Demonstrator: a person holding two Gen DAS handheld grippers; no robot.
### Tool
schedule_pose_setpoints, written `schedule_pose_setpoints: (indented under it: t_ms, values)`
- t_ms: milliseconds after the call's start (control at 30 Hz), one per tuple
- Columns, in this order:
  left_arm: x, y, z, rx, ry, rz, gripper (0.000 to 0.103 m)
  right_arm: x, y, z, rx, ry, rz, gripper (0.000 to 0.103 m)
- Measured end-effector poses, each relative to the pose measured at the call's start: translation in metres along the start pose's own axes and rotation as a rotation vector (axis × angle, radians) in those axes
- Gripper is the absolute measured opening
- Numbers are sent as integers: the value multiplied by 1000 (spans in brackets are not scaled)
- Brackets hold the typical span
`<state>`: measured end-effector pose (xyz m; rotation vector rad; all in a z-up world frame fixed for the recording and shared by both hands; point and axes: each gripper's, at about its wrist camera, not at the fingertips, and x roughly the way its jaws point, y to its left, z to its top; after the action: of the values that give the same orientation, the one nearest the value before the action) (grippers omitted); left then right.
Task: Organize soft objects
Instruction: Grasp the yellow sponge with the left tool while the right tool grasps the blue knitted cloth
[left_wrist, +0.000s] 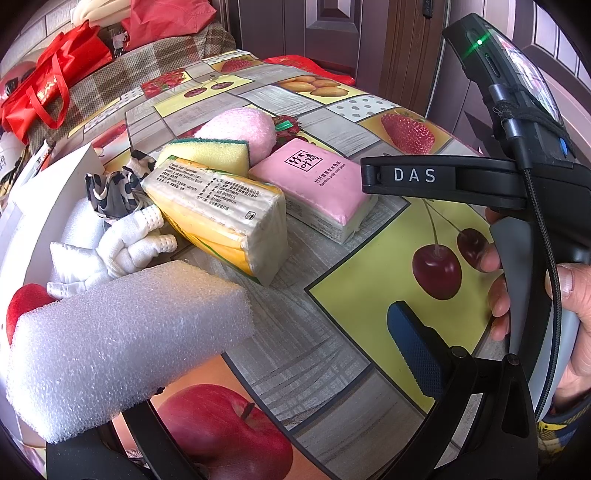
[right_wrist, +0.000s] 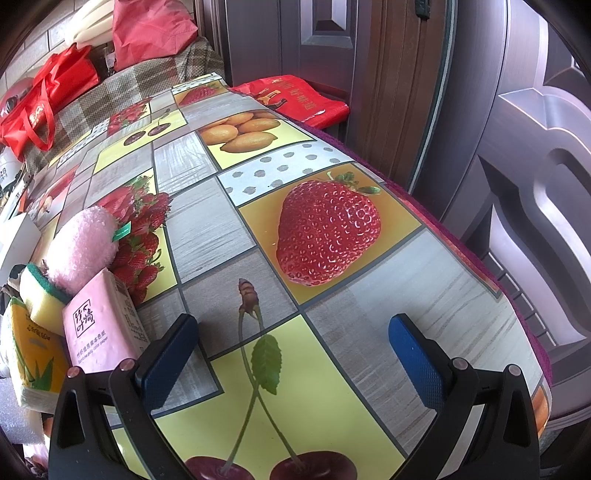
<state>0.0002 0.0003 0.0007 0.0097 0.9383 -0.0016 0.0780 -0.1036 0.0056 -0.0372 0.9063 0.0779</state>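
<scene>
Only the left wrist view shows the white foam block (left_wrist: 125, 343) lying against the left gripper (left_wrist: 258, 373), grip unclear, just in front of the yellow tissue pack (left_wrist: 221, 214). Two tissue packs, one sponge (left_wrist: 207, 155). The right gripper (right_wrist: 291, 354) hangs spread, empty.

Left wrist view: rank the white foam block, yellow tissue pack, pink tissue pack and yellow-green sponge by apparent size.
1. White foam block, largest, though nearness to the camera inflates it.
2. Yellow tissue pack.
3. Pink tissue pack, close to the yellow one.
4. Yellow-green sponge, partly hidden.
</scene>
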Motion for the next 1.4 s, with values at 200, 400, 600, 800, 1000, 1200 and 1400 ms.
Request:
schedule_pose_setpoints:
  t_ms: [200,400,600,800,1000,1200,1400]
  values:
    - [0,0,0,5,-3,1,102,0,0,0,0,0,0,103]
    - [-52,1,-7,-27,-202,-101,102,0,1,0,0,0,0,103]
    - [-135,42,-23,-93,-407,-136,103,0,0,0,1,0,1,103]
    - [-172,128,-66,-270,-496,-65,103,0,0,0,0,0,1,103]
    - [-157,145,-102,-276,-342,-28,103,-1,-1,0,3,-6,10,103]
    - [-126,119,-111,-190,-229,-22,103,-59,-15,-14,3,-282,454,103]
    - [-100,104,-107,-105,-128,-29,68,-123,41,-57,-462,-366,711,103]
